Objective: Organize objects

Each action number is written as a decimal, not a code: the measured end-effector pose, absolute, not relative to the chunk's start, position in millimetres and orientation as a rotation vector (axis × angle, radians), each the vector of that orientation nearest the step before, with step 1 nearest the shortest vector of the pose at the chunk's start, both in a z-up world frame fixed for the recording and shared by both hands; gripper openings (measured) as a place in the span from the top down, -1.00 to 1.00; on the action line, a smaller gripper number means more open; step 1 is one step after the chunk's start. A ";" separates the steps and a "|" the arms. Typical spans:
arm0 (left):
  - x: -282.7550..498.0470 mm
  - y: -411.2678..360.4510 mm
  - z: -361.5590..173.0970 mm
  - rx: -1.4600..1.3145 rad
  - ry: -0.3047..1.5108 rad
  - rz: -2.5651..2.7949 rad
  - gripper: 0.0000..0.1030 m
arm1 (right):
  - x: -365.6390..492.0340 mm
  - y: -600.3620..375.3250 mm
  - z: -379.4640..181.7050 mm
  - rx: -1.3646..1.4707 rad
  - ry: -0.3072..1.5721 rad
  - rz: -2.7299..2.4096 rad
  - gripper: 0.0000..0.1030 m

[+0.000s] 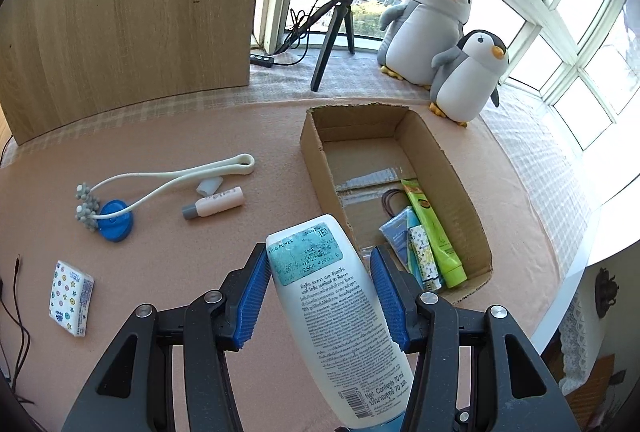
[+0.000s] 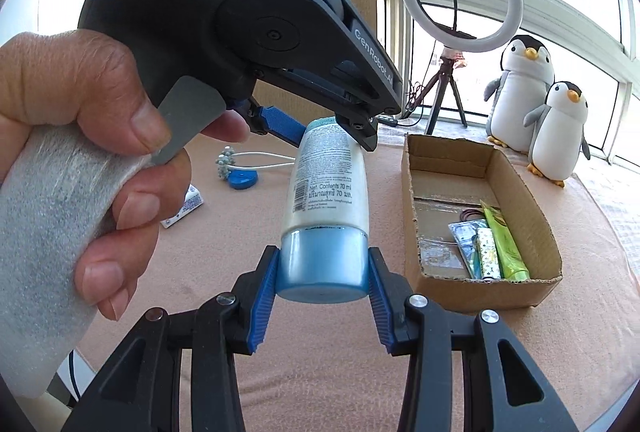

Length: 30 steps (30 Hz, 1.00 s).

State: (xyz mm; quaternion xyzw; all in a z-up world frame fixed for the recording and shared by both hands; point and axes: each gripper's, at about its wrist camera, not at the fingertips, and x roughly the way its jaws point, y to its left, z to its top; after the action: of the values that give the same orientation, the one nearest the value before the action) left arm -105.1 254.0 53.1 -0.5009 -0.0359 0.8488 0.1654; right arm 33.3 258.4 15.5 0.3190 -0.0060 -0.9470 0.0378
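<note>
Only the right wrist view showed the right gripper (image 2: pixel 323 274) clamping the bottle (image 2: pixel 326 191) cap; left gripper (image 1: pixel 320 290) squeezed its body, cardboard box (image 1: pixel 460 187) right.

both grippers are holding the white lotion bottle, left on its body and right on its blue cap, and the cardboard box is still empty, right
Not quite: the cardboard box is not empty. The left wrist view shows a green tube and other small items lying at its near end. The rest holds: the left gripper grips the white lotion bottle by its body, and the right gripper has its jaws on the blue cap.
</note>
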 end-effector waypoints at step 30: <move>-173.5 329.4 13.9 -1.415 0.032 2.379 -0.99 | -4.1 343.0 -11.1 1.130 -0.125 -3.087 0.19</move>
State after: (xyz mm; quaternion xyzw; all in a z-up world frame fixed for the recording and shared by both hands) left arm -173.5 329.4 13.9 -0.5021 0.0114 0.8446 0.1856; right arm -4.1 343.0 -11.1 0.3425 -0.0380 -0.9358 -0.0742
